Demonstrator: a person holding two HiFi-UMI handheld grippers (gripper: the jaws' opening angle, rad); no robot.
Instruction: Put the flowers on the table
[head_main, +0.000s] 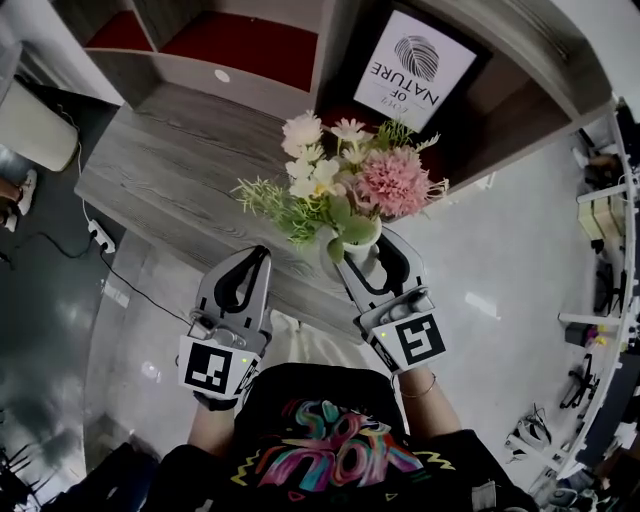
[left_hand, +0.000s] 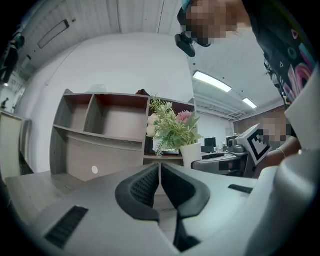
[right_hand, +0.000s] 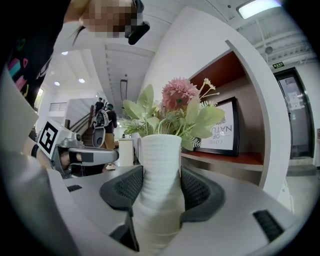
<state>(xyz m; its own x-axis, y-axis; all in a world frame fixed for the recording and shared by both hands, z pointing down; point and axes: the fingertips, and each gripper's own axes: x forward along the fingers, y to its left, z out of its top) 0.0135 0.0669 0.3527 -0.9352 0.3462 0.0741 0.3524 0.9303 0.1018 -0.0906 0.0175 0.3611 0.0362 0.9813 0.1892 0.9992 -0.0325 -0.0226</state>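
One long grey table is our landmark, and we place everything by it. Beyond the table's far side stands a shelf unit, with a framed print leaning in it. The flowers, pink and cream among green sprigs, hang over the table's near edge in a ribbed white vase. Our right tongs pinch that vase at its waist, a pad pressed on each side. Our left tongs hover at the table's near edge, pressed together on nothing. We judge the carry nearly done, though we cannot tell whether the base touches the table. The next move calls for lowering the vase upright, further in from the table's edge, then spreading the right tongs.
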